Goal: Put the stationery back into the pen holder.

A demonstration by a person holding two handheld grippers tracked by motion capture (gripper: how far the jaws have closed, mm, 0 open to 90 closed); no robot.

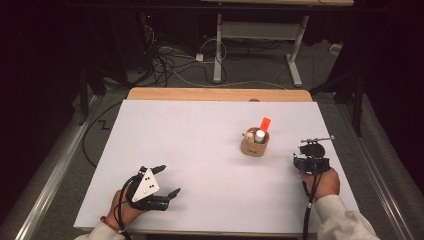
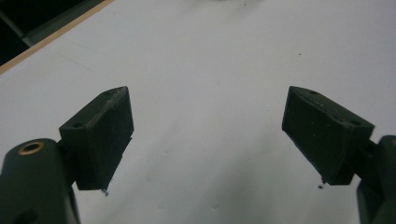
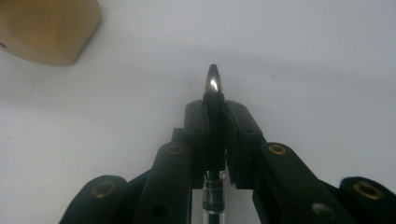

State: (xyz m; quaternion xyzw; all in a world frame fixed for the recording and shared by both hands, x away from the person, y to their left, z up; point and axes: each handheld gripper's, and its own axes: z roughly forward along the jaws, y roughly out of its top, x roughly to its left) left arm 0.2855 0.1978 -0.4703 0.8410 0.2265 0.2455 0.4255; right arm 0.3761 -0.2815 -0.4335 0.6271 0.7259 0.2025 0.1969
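Observation:
My right gripper point(image 3: 215, 116) is shut on a black pen point(image 3: 214, 81). The pen's silver tip sticks out past the pads, just above the white tabletop. In the high view this gripper point(image 1: 311, 150) sits near the table's right edge, to the right of a small wooden holder point(image 1: 255, 144). The holder contains an orange marker point(image 1: 264, 123) and a white-capped tube point(image 1: 259, 136). My left gripper point(image 1: 170, 179) rests at the front left, with its jaws wide apart. In its own view the left gripper point(image 2: 208, 130) has nothing but bare table between its pads.
The white table surface point(image 1: 200, 145) has a wooden strip along its far edge point(image 1: 220, 94). A corner of the wooden holder point(image 3: 46, 28) appears at the upper left of the right gripper view. On the floor beyond the table are cables and a desk frame point(image 1: 218, 55).

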